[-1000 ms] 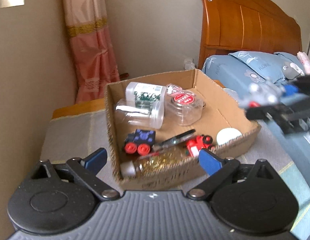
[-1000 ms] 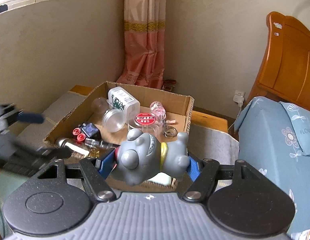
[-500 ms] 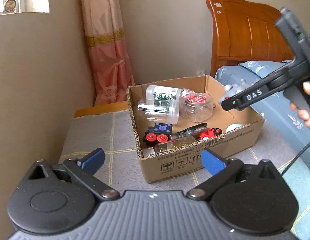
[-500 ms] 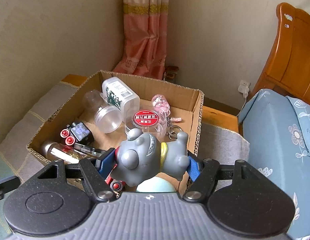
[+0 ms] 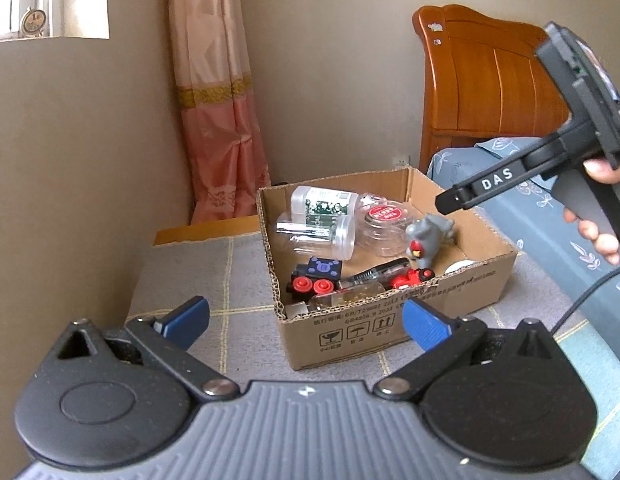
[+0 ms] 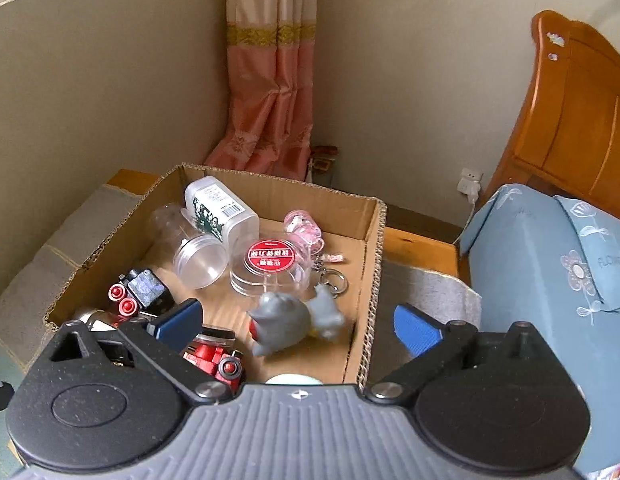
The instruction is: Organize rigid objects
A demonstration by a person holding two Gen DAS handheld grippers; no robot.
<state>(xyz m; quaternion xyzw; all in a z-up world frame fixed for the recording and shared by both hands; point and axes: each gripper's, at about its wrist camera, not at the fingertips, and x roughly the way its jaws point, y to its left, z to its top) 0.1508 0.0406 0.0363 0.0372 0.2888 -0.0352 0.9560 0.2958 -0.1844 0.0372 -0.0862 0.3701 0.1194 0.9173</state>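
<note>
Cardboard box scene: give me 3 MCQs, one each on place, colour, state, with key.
1. Where is the grey toy figure?
A. inside the cardboard box
B. on the blue bedding
C. between the right gripper's fingers

2. What colour is the lid of the round clear container?
A. green
B. red
C. yellow

3. How does the left gripper stand?
A. shut on a jar
B. shut on nothing
C. open, nothing between its fingers

Key: 1 A, the figure shows within the box walls, clear of the right gripper, whose jaws are opening. 2 B, the lid is red with white print. 3 C, the blue fingers stand wide apart in front of the box.
</note>
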